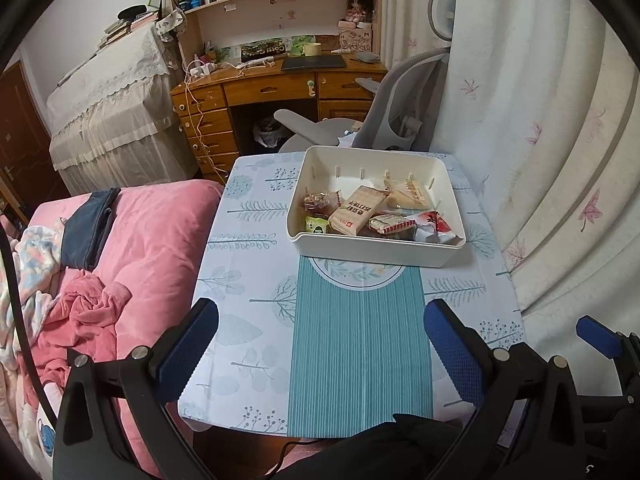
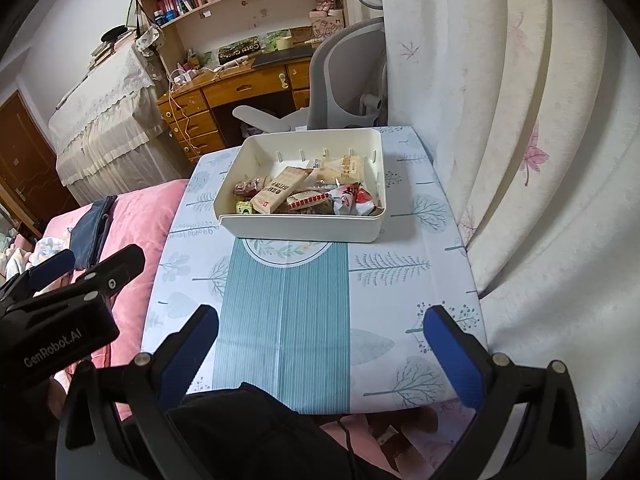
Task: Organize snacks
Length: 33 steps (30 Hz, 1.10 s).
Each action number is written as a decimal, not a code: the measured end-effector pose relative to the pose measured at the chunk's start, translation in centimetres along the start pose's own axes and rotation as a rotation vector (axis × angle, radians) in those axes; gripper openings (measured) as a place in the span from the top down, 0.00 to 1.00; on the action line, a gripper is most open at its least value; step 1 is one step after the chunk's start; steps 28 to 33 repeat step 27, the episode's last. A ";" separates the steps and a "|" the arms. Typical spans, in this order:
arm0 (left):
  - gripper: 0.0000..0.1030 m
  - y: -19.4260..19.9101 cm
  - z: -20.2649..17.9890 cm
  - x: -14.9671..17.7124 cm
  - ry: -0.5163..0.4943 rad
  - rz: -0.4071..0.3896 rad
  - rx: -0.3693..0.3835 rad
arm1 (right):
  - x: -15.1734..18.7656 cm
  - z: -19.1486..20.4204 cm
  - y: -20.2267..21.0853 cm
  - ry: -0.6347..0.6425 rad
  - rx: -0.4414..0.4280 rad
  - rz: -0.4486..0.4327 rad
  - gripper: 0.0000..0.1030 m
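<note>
Currently, both the left gripper (image 1: pixel 320 344) and right gripper (image 2: pixel 320 344), jaws apart and empty, face the snack-filled white bin (image 1: pixel 372 254) at twelve o'clock, neither clearly nearer.

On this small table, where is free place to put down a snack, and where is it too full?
Free: the teal striped mat between the white bin and the near table edge, plus the tree-print cloth on either side of the mat. Crowded: inside the bin, where snack packets overlap; only its far part shows bare floor.
</note>
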<state>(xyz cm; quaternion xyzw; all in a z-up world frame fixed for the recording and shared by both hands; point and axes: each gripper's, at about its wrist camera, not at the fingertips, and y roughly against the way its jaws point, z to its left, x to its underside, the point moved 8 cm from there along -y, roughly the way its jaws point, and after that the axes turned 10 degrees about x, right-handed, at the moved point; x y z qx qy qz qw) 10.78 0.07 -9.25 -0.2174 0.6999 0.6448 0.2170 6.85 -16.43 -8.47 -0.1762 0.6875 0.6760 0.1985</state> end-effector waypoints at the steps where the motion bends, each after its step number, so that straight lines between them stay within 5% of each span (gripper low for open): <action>1: 0.01 -0.1 0.1 0.0 0.000 0.003 0.000 | 0.0 0.0 0.0 0.000 0.000 0.002 0.00; 33: 0.01 -1.0 0.4 -0.1 -0.003 0.017 0.012 | -0.7 -0.2 -2.4 0.008 -0.011 0.046 0.00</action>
